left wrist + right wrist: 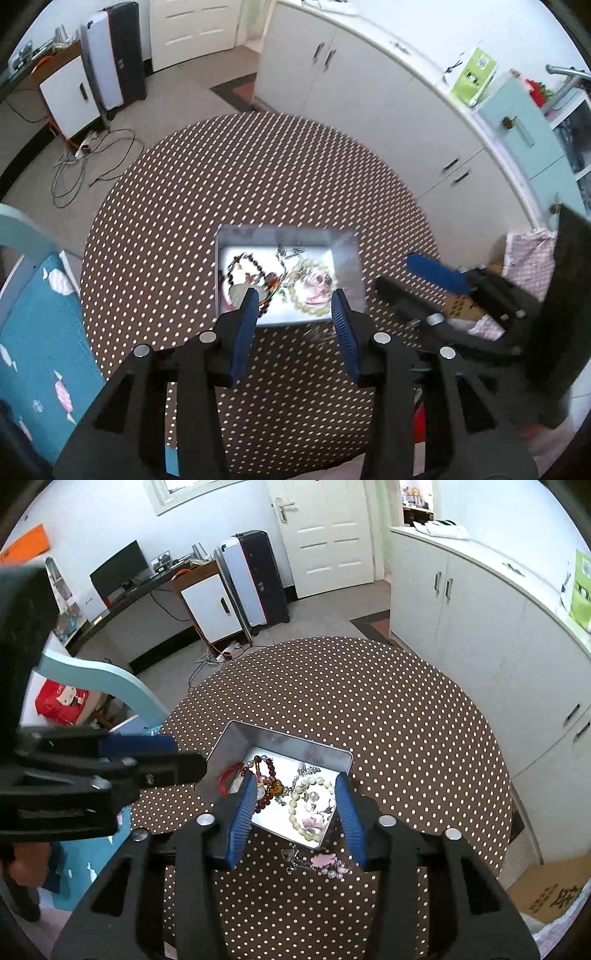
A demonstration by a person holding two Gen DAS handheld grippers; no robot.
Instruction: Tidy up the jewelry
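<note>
Silver tin (236, 740) of bracelets below both grippers. Left gripper (295, 293) jaws apart, empty. Right gripper (295, 781) jaws apart, empty; pink charm bracelet (325, 864) on tablecloth (369, 701) between them.

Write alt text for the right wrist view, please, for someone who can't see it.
An open metal tin of beaded bracelets sits on a round table with a brown polka-dot tablecloth. The right gripper hovers above it, jaws apart and empty. A pink charm bracelet lies on the cloth just outside the tin; the left gripper enters from the left.
</note>
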